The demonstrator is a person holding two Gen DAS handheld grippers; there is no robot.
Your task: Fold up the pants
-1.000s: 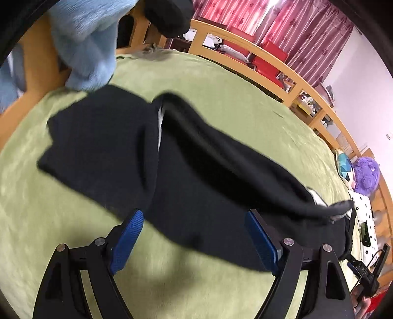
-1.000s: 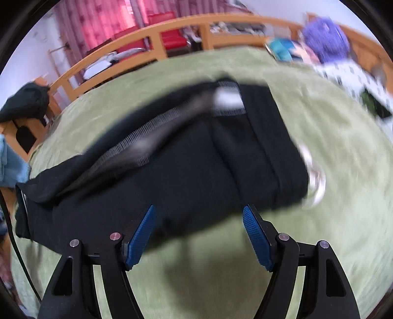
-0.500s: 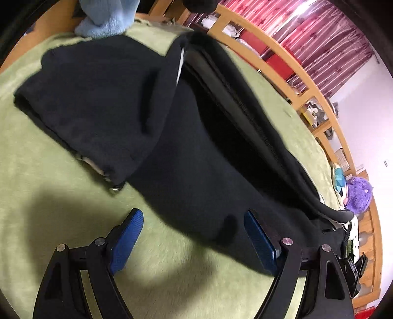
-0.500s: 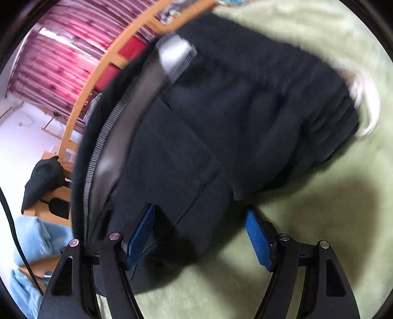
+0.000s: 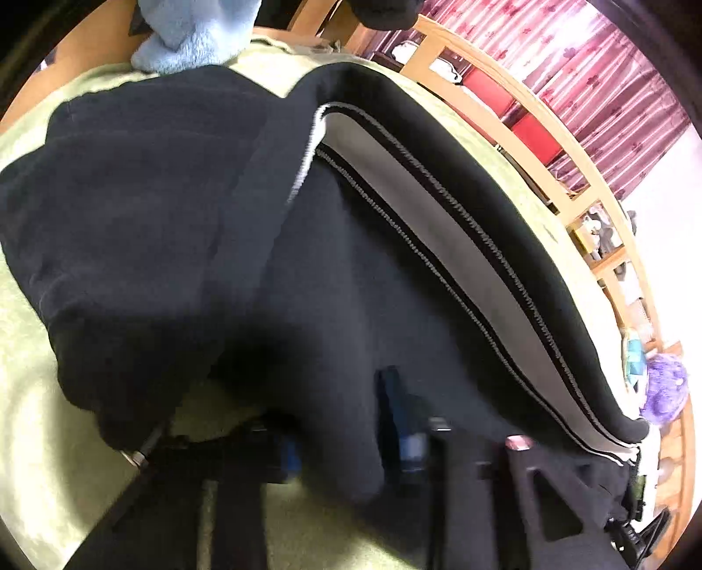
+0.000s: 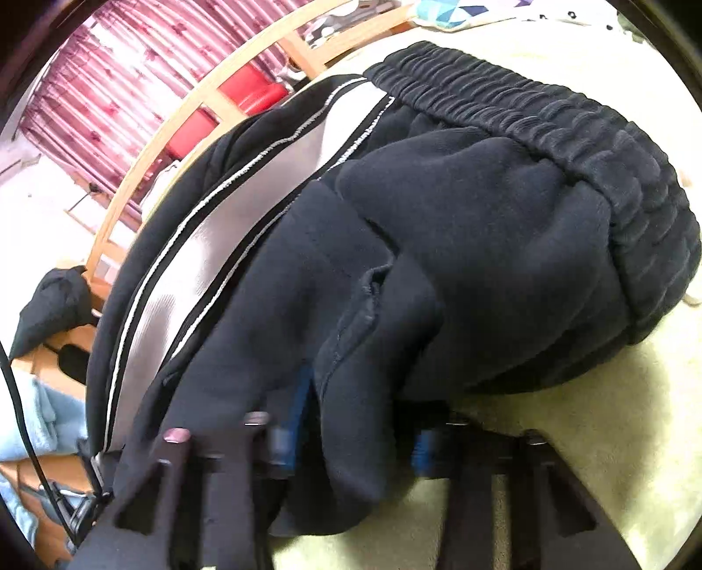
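Black sweatpants (image 5: 333,272) with a grey side stripe lie on a green blanket (image 5: 39,421), doubled lengthwise. In the left wrist view my left gripper (image 5: 346,443) is shut on the near edge of the pants, with a fold of cloth bunched between its blue pads. In the right wrist view the pants (image 6: 460,245) show their elastic waistband at the upper right. My right gripper (image 6: 351,438) is shut on a fold of the near edge below the waistband. Cloth hides most of both grippers' fingertips.
A light blue fleece (image 5: 197,35) lies beyond the pants at the blanket's far end. A wooden rail (image 5: 517,114) borders the far side, with red chairs and pink curtains behind. A purple plush toy (image 5: 667,390) sits far right. Cables (image 6: 17,421) hang at left.
Both grippers have moved forward and down onto the near edge of the pants and closed on it. One second ago both were open above the blanket.
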